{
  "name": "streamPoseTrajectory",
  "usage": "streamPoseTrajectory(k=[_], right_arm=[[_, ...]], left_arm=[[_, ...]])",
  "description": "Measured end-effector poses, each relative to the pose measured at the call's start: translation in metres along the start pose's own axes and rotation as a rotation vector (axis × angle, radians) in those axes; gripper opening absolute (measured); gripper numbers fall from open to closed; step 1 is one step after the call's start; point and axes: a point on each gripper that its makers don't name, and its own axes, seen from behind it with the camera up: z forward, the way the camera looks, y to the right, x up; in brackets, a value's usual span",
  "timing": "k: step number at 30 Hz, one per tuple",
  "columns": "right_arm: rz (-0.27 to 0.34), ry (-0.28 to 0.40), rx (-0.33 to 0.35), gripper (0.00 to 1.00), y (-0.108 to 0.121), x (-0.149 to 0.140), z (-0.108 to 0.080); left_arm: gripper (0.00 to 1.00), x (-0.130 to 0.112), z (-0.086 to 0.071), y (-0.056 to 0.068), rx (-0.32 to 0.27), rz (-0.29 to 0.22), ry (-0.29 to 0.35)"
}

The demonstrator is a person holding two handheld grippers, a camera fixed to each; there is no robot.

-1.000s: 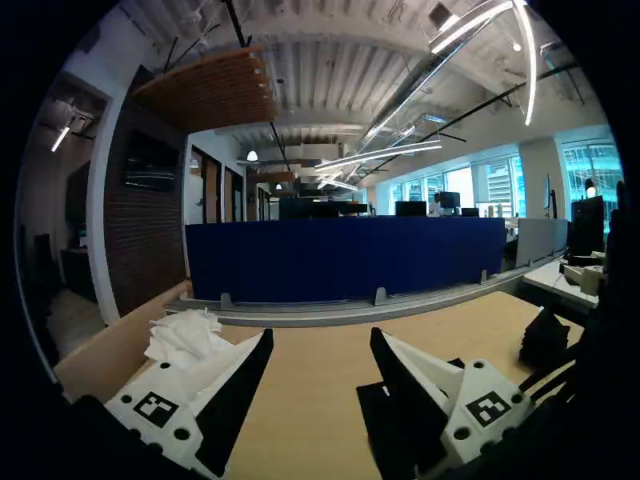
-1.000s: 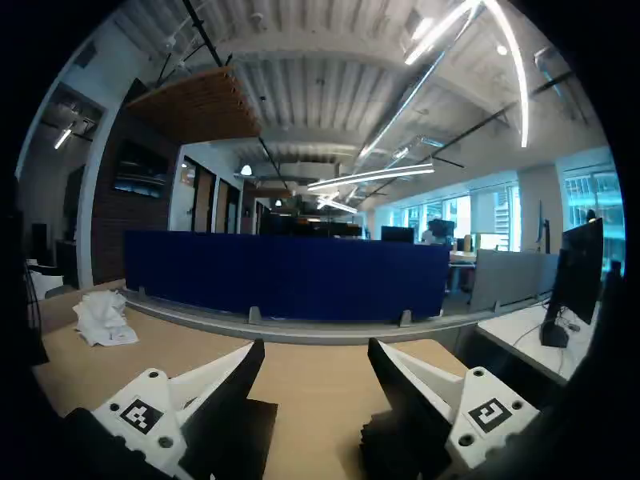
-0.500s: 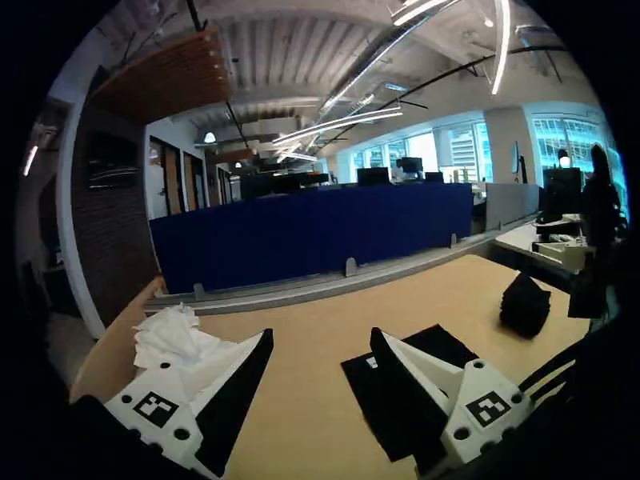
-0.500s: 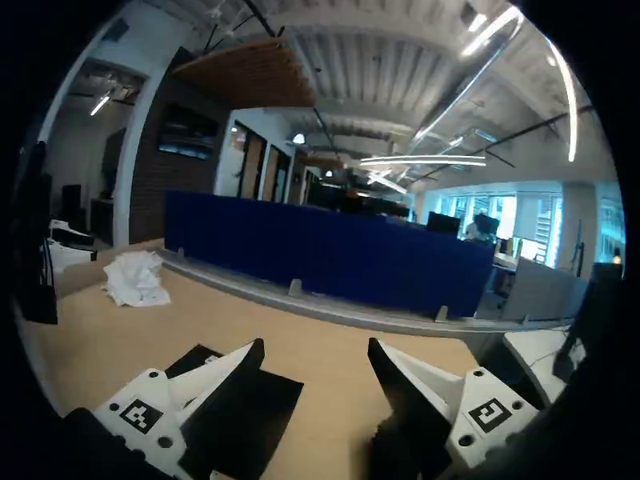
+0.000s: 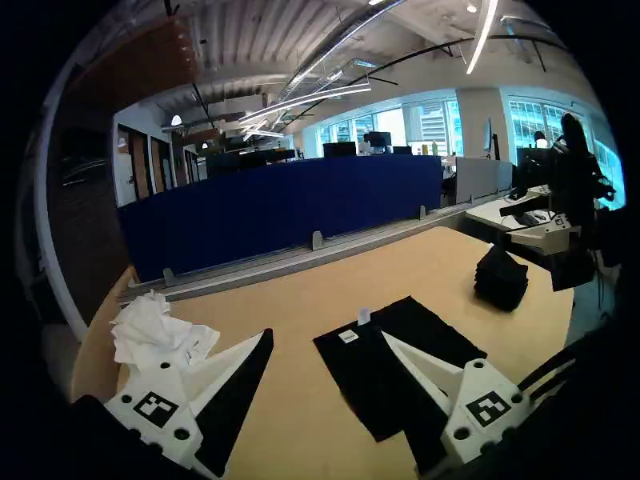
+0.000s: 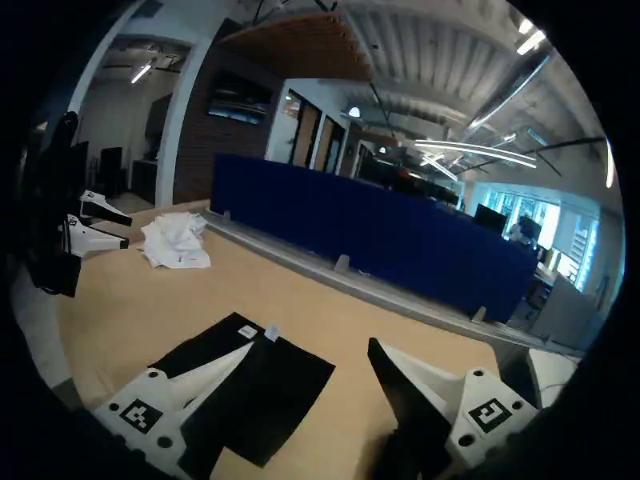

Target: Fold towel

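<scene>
Black towel (image 5: 360, 376) lies on the wooden table (image 5: 320, 288) (spread flat).

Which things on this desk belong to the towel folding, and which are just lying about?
For the job: black towel lying flat; stack of folded black cloths, probably ones already done; left tool and right tool, both open.
Lying about: crumpled white cloth; blue partition.
</scene>
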Motion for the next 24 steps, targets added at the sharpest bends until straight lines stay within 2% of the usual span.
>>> streamPoseTrajectory(k=[11, 17, 24], right_arm=[[0.007, -0.048, 0.039, 1.00, -0.010, -0.036, 0.011], [0.015, -0.078, 0.055, 1.00, -0.017, -0.066, 0.017], [-0.004, -0.129, 0.082, 1.00, -0.030, -0.105, 0.023]], left_arm=[[0.90, -0.037, 0.014, 0.015, -0.017, 0.015, -0.052], [0.90, -0.063, 0.022, 0.030, -0.042, 0.019, -0.092], [0.89, -0.094, 0.030, 0.045, -0.066, 0.032, -0.148]])
